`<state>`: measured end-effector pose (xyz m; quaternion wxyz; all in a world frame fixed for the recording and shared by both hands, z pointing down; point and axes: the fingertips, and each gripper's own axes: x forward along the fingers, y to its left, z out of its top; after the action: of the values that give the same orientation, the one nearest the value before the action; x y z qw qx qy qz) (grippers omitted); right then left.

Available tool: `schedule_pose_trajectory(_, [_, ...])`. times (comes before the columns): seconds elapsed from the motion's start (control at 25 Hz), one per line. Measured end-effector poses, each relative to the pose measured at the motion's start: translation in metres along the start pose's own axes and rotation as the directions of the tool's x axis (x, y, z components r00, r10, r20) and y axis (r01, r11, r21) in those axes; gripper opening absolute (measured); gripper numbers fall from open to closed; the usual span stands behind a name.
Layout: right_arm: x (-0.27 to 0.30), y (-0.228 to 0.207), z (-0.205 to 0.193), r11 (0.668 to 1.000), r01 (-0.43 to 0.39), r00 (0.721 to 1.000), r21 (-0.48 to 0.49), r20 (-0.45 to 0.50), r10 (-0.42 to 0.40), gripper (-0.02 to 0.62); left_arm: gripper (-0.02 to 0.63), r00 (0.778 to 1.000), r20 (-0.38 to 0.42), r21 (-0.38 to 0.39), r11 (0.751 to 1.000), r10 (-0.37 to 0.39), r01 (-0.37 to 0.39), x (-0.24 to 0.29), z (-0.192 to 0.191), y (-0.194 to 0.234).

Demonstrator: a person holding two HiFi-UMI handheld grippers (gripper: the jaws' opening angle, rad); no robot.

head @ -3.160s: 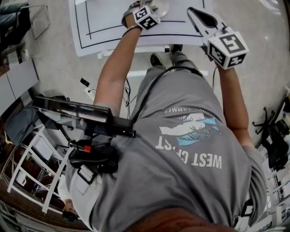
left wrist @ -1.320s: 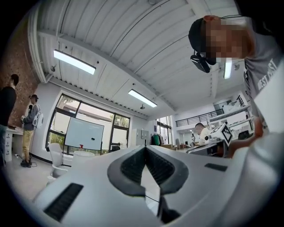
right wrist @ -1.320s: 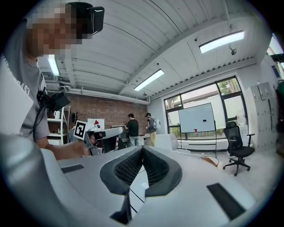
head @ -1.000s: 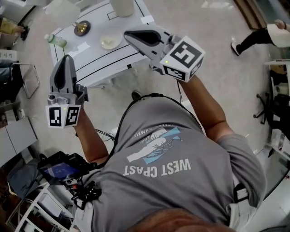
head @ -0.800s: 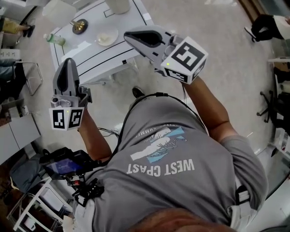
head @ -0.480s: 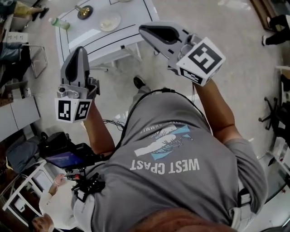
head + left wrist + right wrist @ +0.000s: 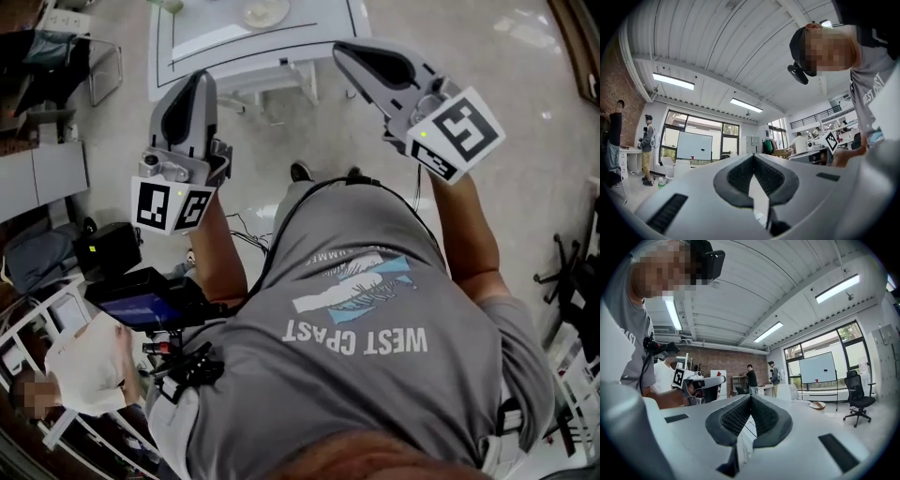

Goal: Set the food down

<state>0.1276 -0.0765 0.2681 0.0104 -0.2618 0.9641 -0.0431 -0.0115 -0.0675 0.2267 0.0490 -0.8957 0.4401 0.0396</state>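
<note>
left gripper (image 7: 199, 82) pointing forward, about level, jaws pressing together, gripping nothing. right gripper (image 7: 347, 52) doing same, forearm (image 7: 469, 225) reaching out beside it. food (image 7: 266, 11) lying pale on round plate (image 7: 249, 21), on white table (image 7: 211, 45), well ahead of both grippers.

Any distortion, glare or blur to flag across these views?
Head view: heavy fisheye bending, even light, white table cropped at top. Left gripper view: black vignette corners, ceiling light blown out. Right gripper view: same vignette, background sharp.
</note>
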Motion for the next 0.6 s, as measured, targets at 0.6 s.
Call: schedule_pose_trajectory(0.6, [0.015, 0.09, -0.001, 0.994, 0.061, 0.998, -0.092, -0.025, -0.064, 0.008, 0.008, 0.999, 0.033, -0.02, 0.999, -0.033, 0.034, -0.086, 0.006, 0.018])
